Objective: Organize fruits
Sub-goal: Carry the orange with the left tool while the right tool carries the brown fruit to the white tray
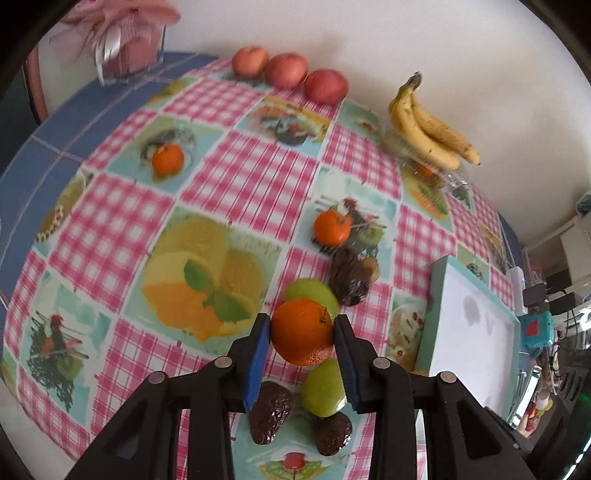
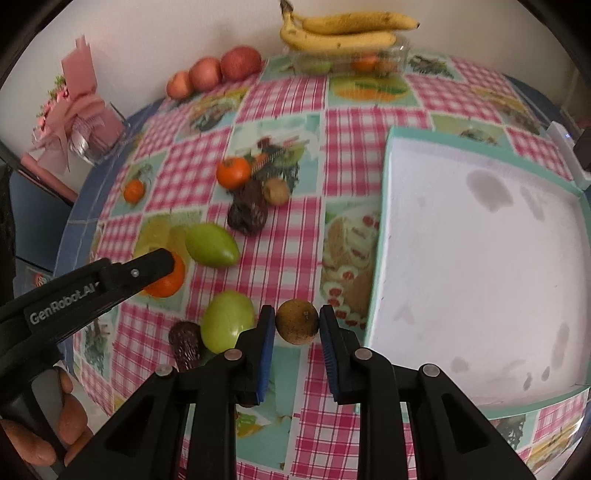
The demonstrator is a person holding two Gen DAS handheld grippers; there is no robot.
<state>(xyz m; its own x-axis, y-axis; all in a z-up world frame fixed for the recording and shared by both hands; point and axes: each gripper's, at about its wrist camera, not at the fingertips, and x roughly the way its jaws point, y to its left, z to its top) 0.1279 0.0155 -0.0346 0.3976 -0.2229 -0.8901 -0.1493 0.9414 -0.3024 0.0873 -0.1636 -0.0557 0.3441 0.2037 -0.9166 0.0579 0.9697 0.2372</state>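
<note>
My left gripper is shut on an orange tangerine, held a little above the checked tablecloth; the right wrist view shows that tangerine behind the left gripper's finger. My right gripper is shut on a small brown round fruit next to the white tray. Two green fruits, dark wrinkled dates, a second brown fruit and two more tangerines lie on the cloth.
Three red apples line the back wall. Bananas rest on a clear plastic box holding fruit. A pink gift box stands at the far left. A person's hand grips the left tool.
</note>
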